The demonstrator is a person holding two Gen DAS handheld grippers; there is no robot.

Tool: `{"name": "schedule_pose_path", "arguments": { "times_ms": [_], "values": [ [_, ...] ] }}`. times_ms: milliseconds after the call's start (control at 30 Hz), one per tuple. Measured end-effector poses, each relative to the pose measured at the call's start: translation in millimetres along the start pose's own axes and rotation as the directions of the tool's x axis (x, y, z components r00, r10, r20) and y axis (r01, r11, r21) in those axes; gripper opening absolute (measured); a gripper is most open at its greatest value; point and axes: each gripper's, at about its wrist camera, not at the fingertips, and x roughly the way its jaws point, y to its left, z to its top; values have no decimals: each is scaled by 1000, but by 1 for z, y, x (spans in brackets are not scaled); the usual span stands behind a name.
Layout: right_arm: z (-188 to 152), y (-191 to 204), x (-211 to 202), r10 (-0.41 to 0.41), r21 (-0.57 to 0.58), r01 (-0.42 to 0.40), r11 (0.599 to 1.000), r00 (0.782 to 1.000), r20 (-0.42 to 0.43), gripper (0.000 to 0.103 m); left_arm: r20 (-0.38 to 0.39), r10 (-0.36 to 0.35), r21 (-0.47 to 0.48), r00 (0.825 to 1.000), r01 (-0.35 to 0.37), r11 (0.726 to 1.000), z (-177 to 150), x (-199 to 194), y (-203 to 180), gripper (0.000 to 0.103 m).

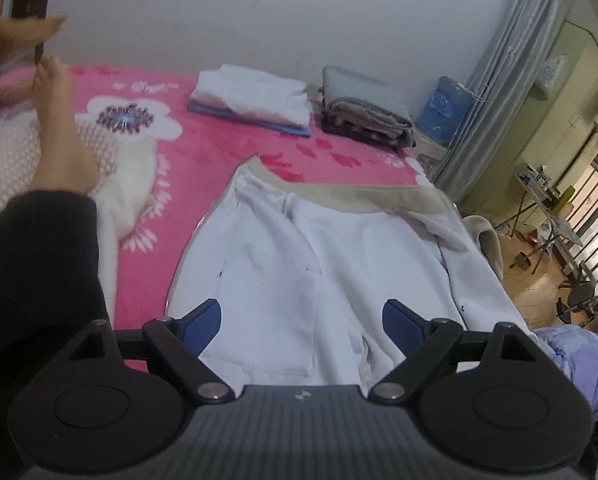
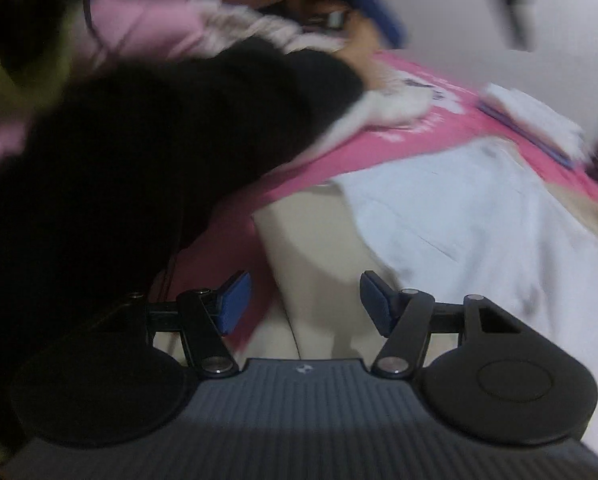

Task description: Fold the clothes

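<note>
Left wrist view looks down over the left claw (image 1: 301, 320), whose blue pads stand wide apart with nothing gripped between them. A white garment (image 1: 319, 248) lies spread flat on the pink bed cover (image 1: 227, 148) directly beyond and below the pads, its beige waistband (image 1: 359, 194) at the far end. The garment's right side drapes over the bed's right edge, where the floor (image 1: 539, 276) shows beyond. To the left, a dark sleeve (image 1: 39, 260) and a bare foot (image 1: 55, 120) crowd that side of the bed. Farther back near the wall sit a folded white stack (image 1: 255, 96) and a folded grey blanket (image 1: 367, 120), with bare pink cover between them and the waistband.

Right wrist view is blurred. The right claw (image 2: 305, 304) has its pads partly apart and empty, over the bed's near edge; the white garment (image 2: 479, 220) lies just to the right of the pads, not touching them. The dark sleeve (image 2: 159, 152) fills the left.
</note>
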Motion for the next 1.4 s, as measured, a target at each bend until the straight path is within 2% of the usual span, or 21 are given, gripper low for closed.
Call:
{"name": "schedule_pose_path", "arguments": {
  "times_ms": [100,167,200,233,267,333,400,500,567,667,800,867,967,1100,1133,1267,1400],
  "values": [
    [11,-4,28,35,-23,-35,999,999,-15,59,-17,-1,-20,1000,1,1000,-7,5,3,89],
    [17,-5,44,42,-42,-43,998,999,-24,53,-12,6,-26,1000,-6,1000,-12,7,3,89],
    [18,-7,50,39,-38,-40,998,999,-29,47,-8,11,-27,1000,-12,1000,-13,8,3,89],
    [19,-10,54,33,-30,-34,999,999,-34,25,-5,17,-28,1000,-18,999,-15,9,3,89],
    [20,-15,54,25,-5,-25,1000,999,-33,16,-1,23,-29,1000,-23,999,-17,9,3,89],
    [19,-28,46,27,80,-27,996,1000,-4,11,11,24,-29,1000,-24,999,-20,9,2,89],
    [16,-45,31,19,170,-26,985,999,38,10,35,10,-27,999,-9,1000,-21,5,0,89],
    [5,-74,0,-42,317,14,948,996,83,9,77,-28,-25,997,30,999,-23,-2,-6,89],
    [-7,-99,-24,-99,430,45,902,990,104,9,93,-63,-15,994,65,998,-24,-4,-12,89],
    [-31,-134,-61,-201,595,94,798,973,117,9,85,-104,15,991,104,995,-30,1,-25,89],
    [-70,-175,-107,-345,788,116,605,930,128,8,-8,-127,75,992,128,989,-57,23,-46,89],
    [-89,-188,-125,-400,853,108,511,908,125,8,-80,-76,131,994,87,988,-74,41,-55,89],
    [-122,-200,-146,-457,921,87,380,883,105,8,-136,16,228,991,16,973,-102,66,-70,89],
    [-158,-207,-136,-452,973,43,229,890,67,8,-196,91,312,976,-26,950,-132,92,-80,89],
    [-165,-207,-131,-447,979,35,203,893,60,8,-203,106,329,974,-34,944,-137,95,-83,89],
    [-181,-203,-102,-417,982,33,186,908,48,8,-207,161,392,965,-69,917,-146,108,-94,90],
    [-197,-203,-93,-379,988,14,151,924,45,9,-198,196,431,960,-94,897,-151,119,-103,96]
  ]
}}
